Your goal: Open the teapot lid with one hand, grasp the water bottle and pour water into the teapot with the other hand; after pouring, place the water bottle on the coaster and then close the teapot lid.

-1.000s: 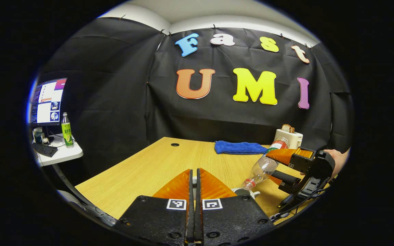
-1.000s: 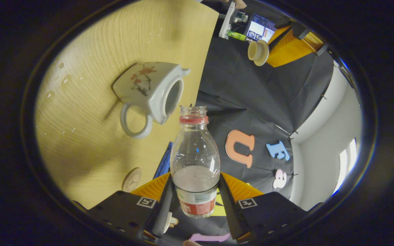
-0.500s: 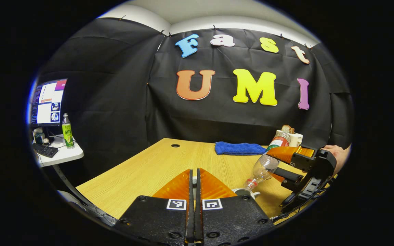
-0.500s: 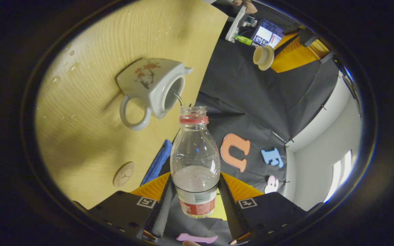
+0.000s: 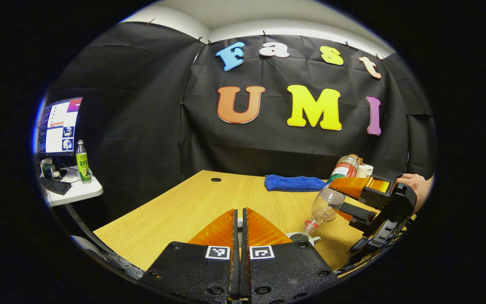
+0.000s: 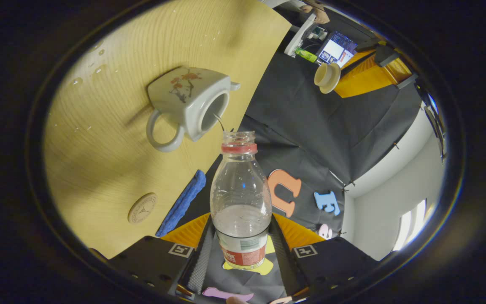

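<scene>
My right gripper (image 6: pixel 242 228) is shut on a clear water bottle (image 6: pixel 241 190) with a red neck ring. The bottle is tipped neck down. A thin stream of water (image 6: pixel 219 122) runs from its mouth into the open white teapot (image 6: pixel 188 107) on the wooden table (image 6: pixel 112 169). In the left gripper view the bottle (image 5: pixel 325 204) slants down over the teapot rim (image 5: pixel 300 237), with the right gripper (image 5: pixel 346 199) and a hand (image 5: pixel 414 185) behind it. My left gripper (image 5: pixel 238 213) is shut. In the right gripper view it (image 6: pixel 342 75) holds the teapot lid (image 6: pixel 326 77) up and away from the pot.
A round coaster (image 6: pixel 142 208) lies on the table near a folded blue towel (image 6: pixel 182 202), which also shows at the table's back (image 5: pixel 295 183). A white toaster (image 5: pixel 366 170) stands at the back right. A side table (image 5: pixel 74 190) carries a monitor and a green bottle (image 5: pixel 82 162).
The right gripper has tipped the bottle more steeply and brought its mouth over the teapot, and a thin stream of water has started. The left gripper has stayed still with the lid.
</scene>
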Tool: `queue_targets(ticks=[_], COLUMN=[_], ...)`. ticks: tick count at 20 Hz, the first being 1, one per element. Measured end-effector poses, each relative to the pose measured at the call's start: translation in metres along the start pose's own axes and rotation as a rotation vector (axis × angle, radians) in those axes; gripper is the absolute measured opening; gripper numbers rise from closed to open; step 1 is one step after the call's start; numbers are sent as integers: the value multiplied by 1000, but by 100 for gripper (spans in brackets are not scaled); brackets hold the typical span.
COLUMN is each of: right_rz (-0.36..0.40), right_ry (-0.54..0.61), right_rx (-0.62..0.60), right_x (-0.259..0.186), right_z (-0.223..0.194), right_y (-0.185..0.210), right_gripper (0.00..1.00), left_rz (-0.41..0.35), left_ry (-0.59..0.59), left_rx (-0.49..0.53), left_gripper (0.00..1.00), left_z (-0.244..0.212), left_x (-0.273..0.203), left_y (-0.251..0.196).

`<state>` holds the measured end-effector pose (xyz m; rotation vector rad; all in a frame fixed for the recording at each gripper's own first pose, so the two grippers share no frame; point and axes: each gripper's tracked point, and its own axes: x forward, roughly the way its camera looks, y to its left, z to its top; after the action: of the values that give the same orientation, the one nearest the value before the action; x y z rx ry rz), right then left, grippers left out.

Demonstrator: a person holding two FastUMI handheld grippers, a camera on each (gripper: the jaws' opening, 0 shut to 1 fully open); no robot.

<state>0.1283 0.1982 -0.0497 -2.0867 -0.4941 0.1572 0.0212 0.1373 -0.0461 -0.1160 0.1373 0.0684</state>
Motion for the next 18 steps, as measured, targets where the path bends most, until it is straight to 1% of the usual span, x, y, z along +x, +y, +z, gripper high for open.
queue_targets(ticks=[8, 18], right_rz=[-39, -59], right_ry=[-11, -21], right_rx=[-53, -88], right_x=[-2, -2], right_z=[1, 4], right_y=[-11, -17], right_gripper=[71, 71], left_rz=[3, 6], left_ry=[-8, -12], left_rx=[-2, 3], left_gripper=[3, 3], left_z=[3, 6], left_x=[-1, -4], left_y=[2, 4])
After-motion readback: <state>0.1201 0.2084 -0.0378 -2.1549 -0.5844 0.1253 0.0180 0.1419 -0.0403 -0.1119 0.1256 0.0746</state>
